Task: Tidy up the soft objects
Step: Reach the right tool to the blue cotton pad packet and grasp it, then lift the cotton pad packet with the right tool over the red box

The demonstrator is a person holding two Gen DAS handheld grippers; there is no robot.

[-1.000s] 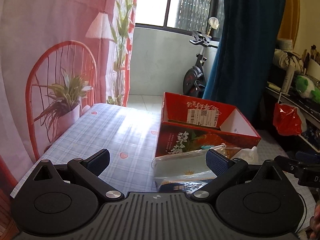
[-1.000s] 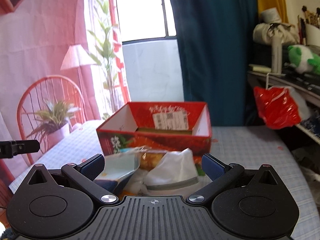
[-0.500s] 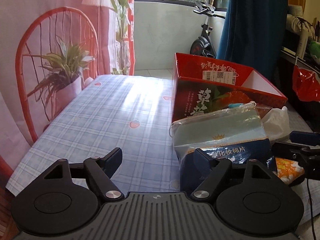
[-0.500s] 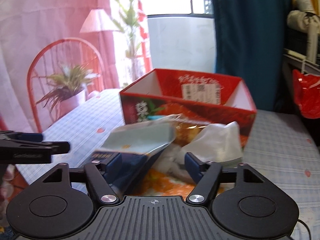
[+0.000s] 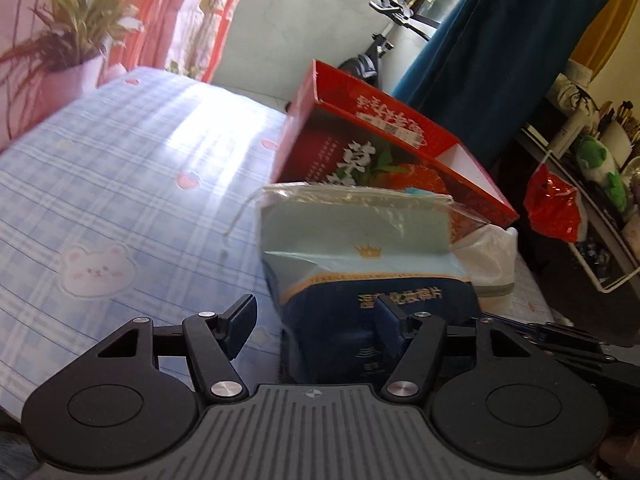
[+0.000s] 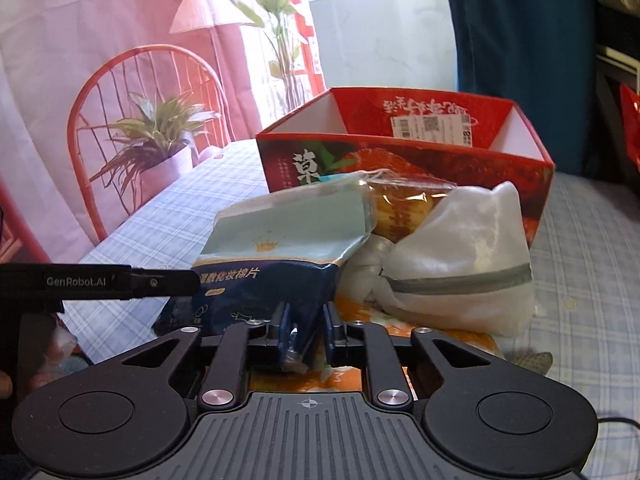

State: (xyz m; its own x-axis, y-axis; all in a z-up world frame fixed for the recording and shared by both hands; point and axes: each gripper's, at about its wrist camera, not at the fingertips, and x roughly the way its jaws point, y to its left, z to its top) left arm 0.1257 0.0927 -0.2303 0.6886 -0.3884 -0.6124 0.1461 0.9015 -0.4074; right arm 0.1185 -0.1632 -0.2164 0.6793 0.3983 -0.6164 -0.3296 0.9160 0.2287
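Observation:
A cotton-pad bag (image 5: 360, 240), pale teal above and dark blue below, lies in front of a red strawberry carton (image 5: 360, 152). My left gripper (image 5: 315, 322) is closing around the bag's near left end. Its right finger lies against the bag and its left finger stands apart. In the right wrist view my right gripper (image 6: 305, 330) is closing with the pads pinched on a lower corner of the same bag (image 6: 280, 248). A white mesh pouch (image 6: 460, 252) with a grey zip leans beside it. An orange printed packet (image 6: 360, 376) lies underneath.
The open carton (image 6: 400, 168) stands on a blue checked cloth (image 5: 120, 200). The left gripper's black body (image 6: 100, 280) reaches in from the left. A red plastic bag (image 5: 554, 204) and a green plush (image 5: 596, 164) hang on shelves at the right. A blue curtain (image 5: 500, 40) hangs behind.
Both grippers have sunk toward the pile. The right jaws went from wide open to pinched on the bag's corner. The left jaws narrowed around the bag's other end.

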